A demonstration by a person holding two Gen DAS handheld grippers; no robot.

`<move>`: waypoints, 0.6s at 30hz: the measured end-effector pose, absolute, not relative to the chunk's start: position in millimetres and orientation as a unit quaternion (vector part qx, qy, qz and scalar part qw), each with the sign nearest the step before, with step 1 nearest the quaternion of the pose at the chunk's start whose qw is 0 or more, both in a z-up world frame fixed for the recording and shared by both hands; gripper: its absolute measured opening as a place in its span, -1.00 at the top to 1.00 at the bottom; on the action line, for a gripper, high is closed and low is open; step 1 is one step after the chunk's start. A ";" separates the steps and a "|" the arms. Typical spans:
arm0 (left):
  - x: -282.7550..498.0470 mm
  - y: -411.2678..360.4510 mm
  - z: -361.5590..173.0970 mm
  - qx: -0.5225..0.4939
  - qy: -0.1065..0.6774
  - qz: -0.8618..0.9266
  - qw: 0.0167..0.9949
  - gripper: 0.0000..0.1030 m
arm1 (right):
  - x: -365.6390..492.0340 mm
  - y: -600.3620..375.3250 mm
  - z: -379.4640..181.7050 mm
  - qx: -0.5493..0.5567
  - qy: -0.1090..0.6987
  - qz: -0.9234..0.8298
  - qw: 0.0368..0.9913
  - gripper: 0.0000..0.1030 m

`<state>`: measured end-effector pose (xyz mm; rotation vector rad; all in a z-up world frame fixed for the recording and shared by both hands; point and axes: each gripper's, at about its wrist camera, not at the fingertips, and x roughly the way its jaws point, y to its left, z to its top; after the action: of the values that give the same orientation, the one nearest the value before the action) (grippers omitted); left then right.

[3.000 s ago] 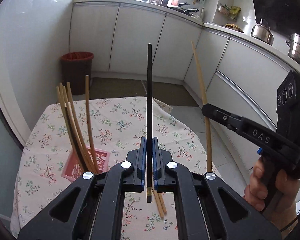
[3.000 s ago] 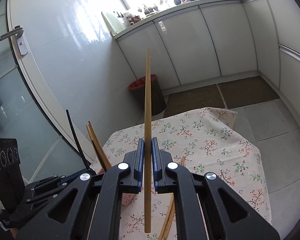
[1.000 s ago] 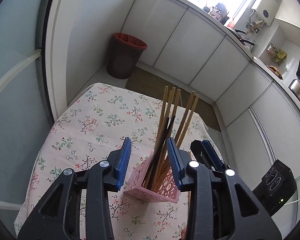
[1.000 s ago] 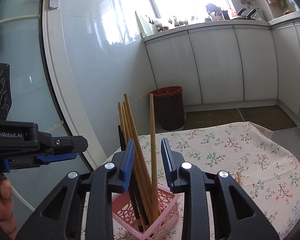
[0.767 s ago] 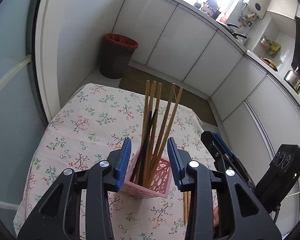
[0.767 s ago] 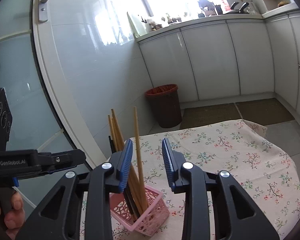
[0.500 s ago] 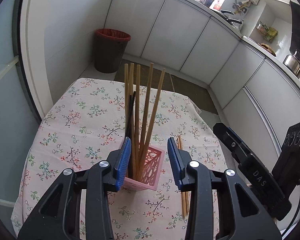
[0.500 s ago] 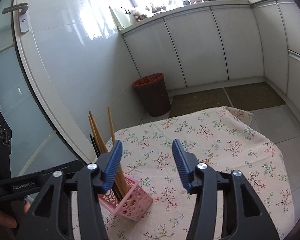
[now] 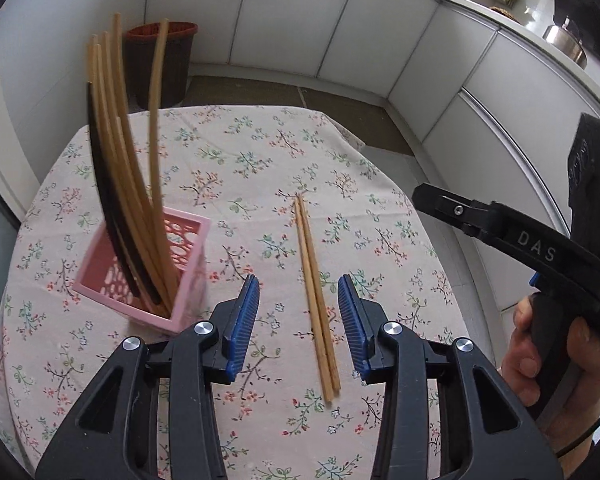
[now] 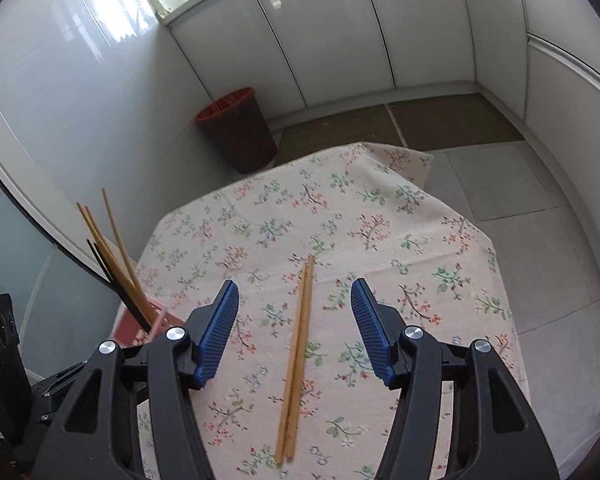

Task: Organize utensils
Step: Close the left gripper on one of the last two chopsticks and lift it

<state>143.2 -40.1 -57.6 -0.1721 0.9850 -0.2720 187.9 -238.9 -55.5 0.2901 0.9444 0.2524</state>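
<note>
A pink perforated holder [image 9: 188, 264] stands on the floral tablecloth [image 9: 236, 160] and holds several wooden chopsticks [image 9: 120, 152] and a black one [image 9: 108, 200]. Two wooden chopsticks [image 9: 316, 300] lie side by side on the cloth. My left gripper [image 9: 298, 322] is open and empty, hovering over this pair. My right gripper [image 10: 294, 324] is open and empty, also above the pair [image 10: 296, 356]. The holder shows at the left in the right wrist view [image 10: 156, 322]. The right gripper also appears at the right of the left wrist view [image 9: 432, 200].
A dark waste bin with a red rim [image 10: 236, 136] stands on the floor beyond the table. White cabinets [image 10: 340, 32] line the walls. The table edge [image 10: 496, 248] drops off to the tiled floor on the right.
Both grippers have let go of their chopsticks into the pink holder, opened, and swung right, tilting down over the pair lying on the cloth.
</note>
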 end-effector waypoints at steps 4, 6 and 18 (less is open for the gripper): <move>149.8 -64.8 -80.7 -0.051 0.496 -0.141 0.855 0.24 | 191.9 -252.1 -75.9 0.160 0.490 0.106 0.850 -0.13; 157.9 -73.5 -96.8 -0.051 0.516 -0.139 0.844 0.24 | 191.7 -256.2 -78.4 0.168 0.496 0.105 0.845 -0.13; 199.3 -82.7 -157.7 -0.058 0.568 -0.112 0.813 0.53 | 198.9 -256.2 -81.4 0.166 0.505 0.103 0.841 -0.13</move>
<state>199.3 -82.7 -157.7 -0.1248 1.2130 -0.2386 198.9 -256.2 -81.4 0.3508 1.0667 0.2183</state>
